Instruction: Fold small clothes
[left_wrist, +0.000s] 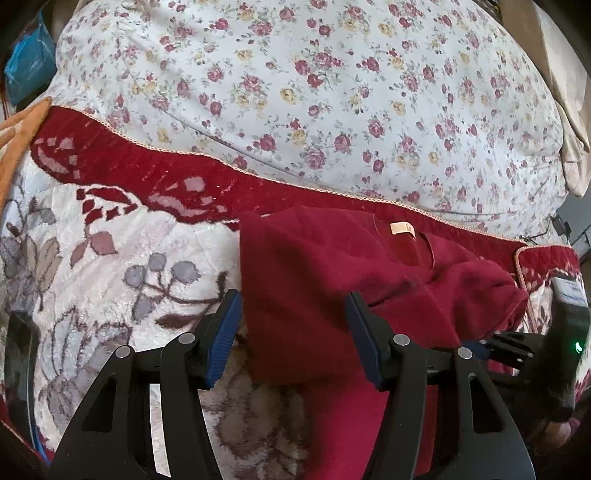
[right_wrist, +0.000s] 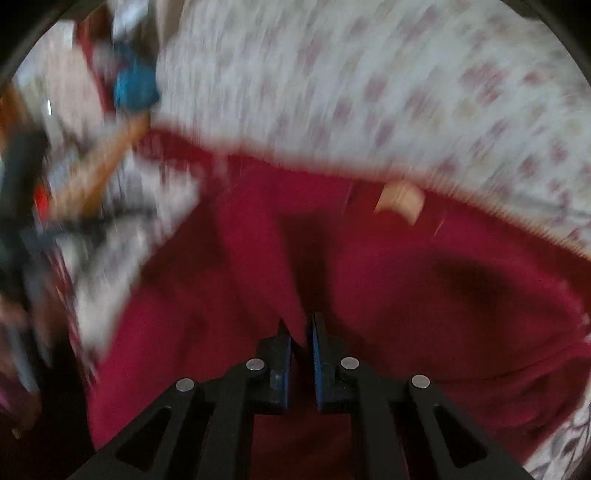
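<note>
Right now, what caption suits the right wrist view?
Right gripper fingers pinch a red garment on the bed.

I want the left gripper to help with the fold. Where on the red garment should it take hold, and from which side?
Judging from the left wrist view, grip the red garment at its straight folded left edge, near the lower corner. That edge lies flat and free on the patterned blanket, between the open fingers of the left gripper. Come from above and from the left.

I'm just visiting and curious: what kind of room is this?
Probably a bedroom at home: a floral quilt lies over a plush red-bordered blanket, with a dark red sweater spread on it.
</note>
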